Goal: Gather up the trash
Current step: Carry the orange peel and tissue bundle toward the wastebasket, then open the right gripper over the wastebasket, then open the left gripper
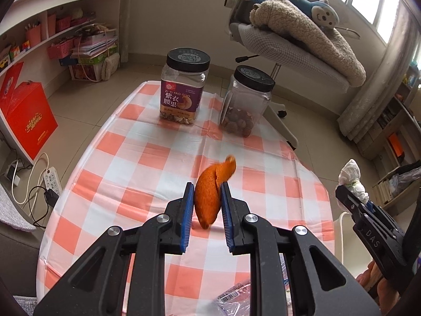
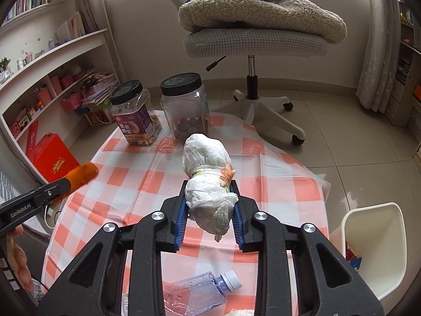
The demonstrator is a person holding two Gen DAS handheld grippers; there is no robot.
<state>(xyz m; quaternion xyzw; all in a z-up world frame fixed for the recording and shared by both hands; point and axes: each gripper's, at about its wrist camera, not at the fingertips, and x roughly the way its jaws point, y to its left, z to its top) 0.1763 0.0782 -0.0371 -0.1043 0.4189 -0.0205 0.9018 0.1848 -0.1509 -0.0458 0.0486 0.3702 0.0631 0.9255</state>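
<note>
The left gripper (image 1: 205, 200) clamps an orange peel (image 1: 210, 192) between its blue pads, lifted above the checkered desk (image 1: 126, 158). 2 black-lidded jars (image 1: 184, 87) stand at the far end. At right, the right gripper (image 1: 352, 197) grips crumpled tissue (image 1: 351, 176).

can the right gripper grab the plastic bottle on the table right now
Probably not. The right gripper is already shut on a crumpled tissue wad, so it has no free jaws. The plastic bottle lies just beneath it, with nothing else blocking.

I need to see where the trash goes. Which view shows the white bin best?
The right wrist view: the bin stands open beside the table, its rim and inside visible. The left wrist view shows only a pale sliver behind the right tongs.
</note>
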